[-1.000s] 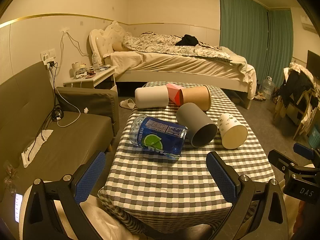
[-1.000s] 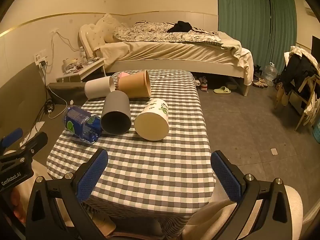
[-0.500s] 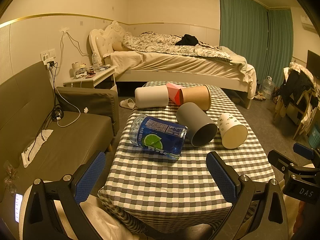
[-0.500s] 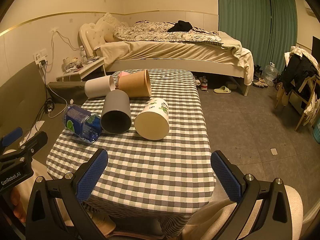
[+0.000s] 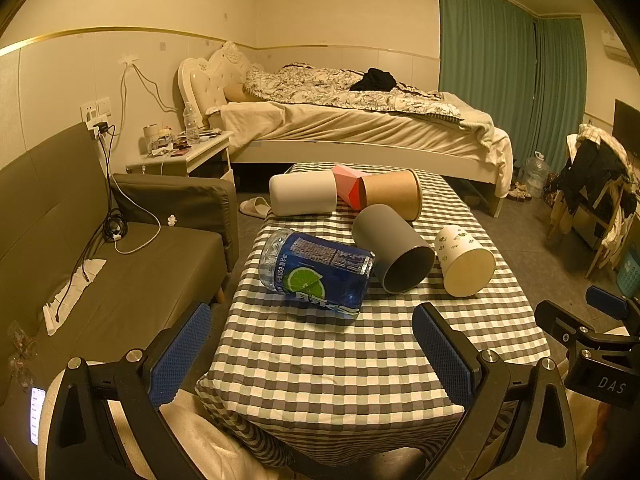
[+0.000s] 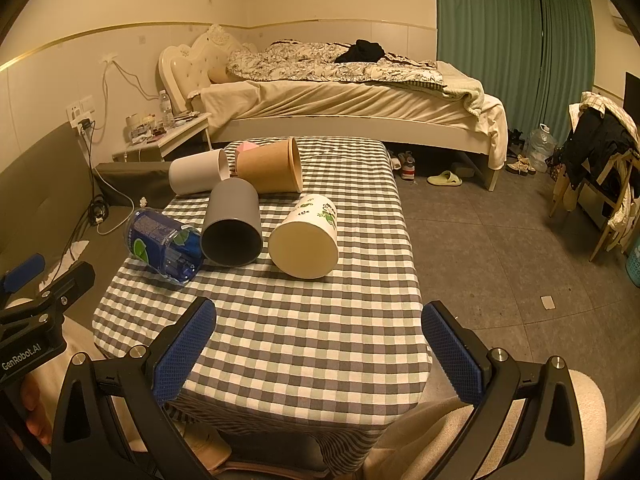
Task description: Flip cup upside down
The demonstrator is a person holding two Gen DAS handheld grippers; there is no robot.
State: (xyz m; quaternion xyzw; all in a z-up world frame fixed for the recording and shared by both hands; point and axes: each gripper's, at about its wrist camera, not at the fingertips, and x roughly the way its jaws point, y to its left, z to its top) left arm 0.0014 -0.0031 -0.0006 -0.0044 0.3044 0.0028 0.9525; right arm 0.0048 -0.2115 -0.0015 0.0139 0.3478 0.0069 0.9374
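Checked tabletop (image 6: 304, 344) in bedroom, bed (image 6: 344, 108) at 12 o'clock. Leaf-print cup (image 6: 306, 238) lies sideways beside grey cup (image 6: 232, 232); bottle (image 5: 316, 276) label "600". Left tongs (image 5: 312, 354) and right tongs (image 6: 318, 350) both apart, empty.

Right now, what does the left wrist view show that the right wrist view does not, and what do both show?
Only the left wrist view shows the sofa seat with cables on it and the label side of the blue bottle with its lime picture. Only the right wrist view shows the open floor beside the table, with a slipper near the bed. Both show the checked table, the grey cup and the white leaf-print cup lying on their sides, and an open hand-held gripper: left, right.
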